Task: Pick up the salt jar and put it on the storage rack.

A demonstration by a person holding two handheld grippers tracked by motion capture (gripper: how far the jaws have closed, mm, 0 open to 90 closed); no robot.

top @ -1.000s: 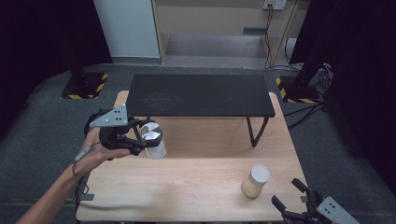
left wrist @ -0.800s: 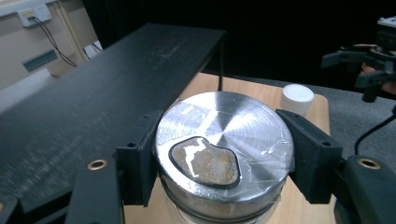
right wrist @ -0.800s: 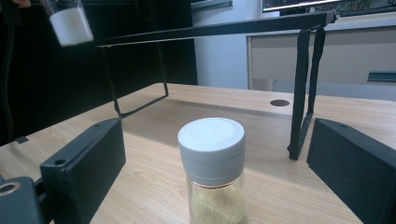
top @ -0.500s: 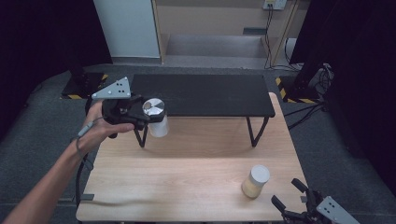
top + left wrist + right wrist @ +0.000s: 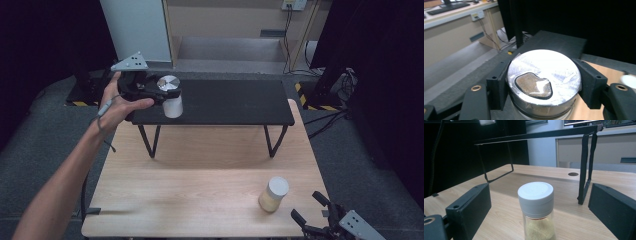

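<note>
My left claw [image 5: 162, 92] pinches the foil-topped jar [image 5: 170, 95] above the black shelf [image 5: 225, 102]. Right claw [image 5: 539, 207], spread, w/ spice jar [image 5: 537, 207] at 12 o'clock betw. jaws. Left gripper view shows a hole in the foil.

White-capped jar [image 5: 536, 210] — between parted tongs [image 5: 539, 212]

The high view looked forward and down over the whole wooden table [image 5: 200, 190]. The left gripper view sat close above a foil-topped jar [image 5: 544, 77], facing the black shelf [image 5: 554, 42]. The right gripper view looked low across the table, sharing that shelf [image 5: 536, 135].
</note>
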